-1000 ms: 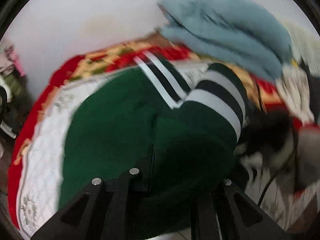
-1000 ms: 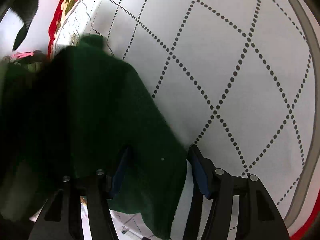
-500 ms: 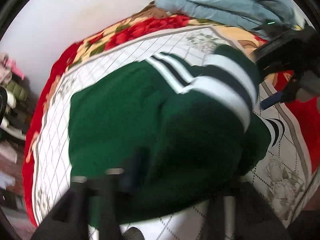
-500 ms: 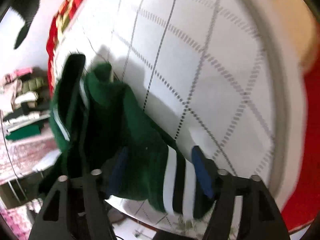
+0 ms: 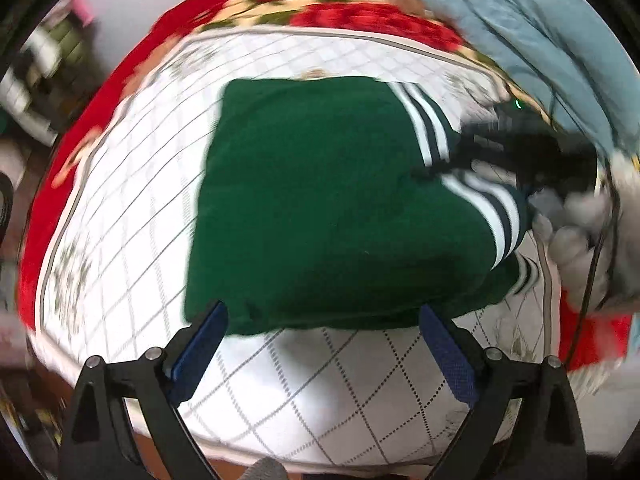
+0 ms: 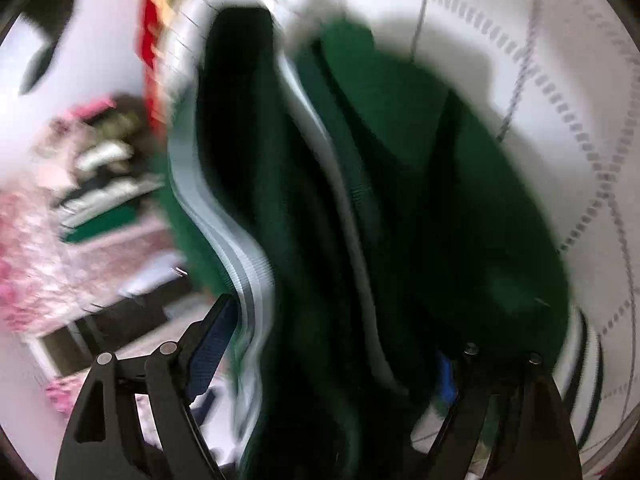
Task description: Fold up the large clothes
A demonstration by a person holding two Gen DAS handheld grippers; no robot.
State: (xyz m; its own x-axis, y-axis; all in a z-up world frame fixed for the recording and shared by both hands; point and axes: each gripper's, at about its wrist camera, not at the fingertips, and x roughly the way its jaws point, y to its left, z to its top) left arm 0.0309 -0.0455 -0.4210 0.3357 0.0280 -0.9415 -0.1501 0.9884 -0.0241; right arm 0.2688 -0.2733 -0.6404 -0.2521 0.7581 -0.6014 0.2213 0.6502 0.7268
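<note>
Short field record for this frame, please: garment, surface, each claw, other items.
garment: green sweater, striped cuffs, folded on the bed
surface: white quilt, red floral border
left claw: jaws just opened, wide, empty, at the sweater's near edge
right claw: sweater fabric between the fingers; grip unclear, blurred
other: blue blanket behind

Left wrist camera looked steeply down over the bed (image 5: pixel 280 392); right wrist camera sat close against the shared green garment (image 6: pixel 420 200).

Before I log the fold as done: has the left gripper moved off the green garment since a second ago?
Yes. The left gripper has backed toward the quilt's near edge; its jaws have just opened, clear of the green garment.
</note>
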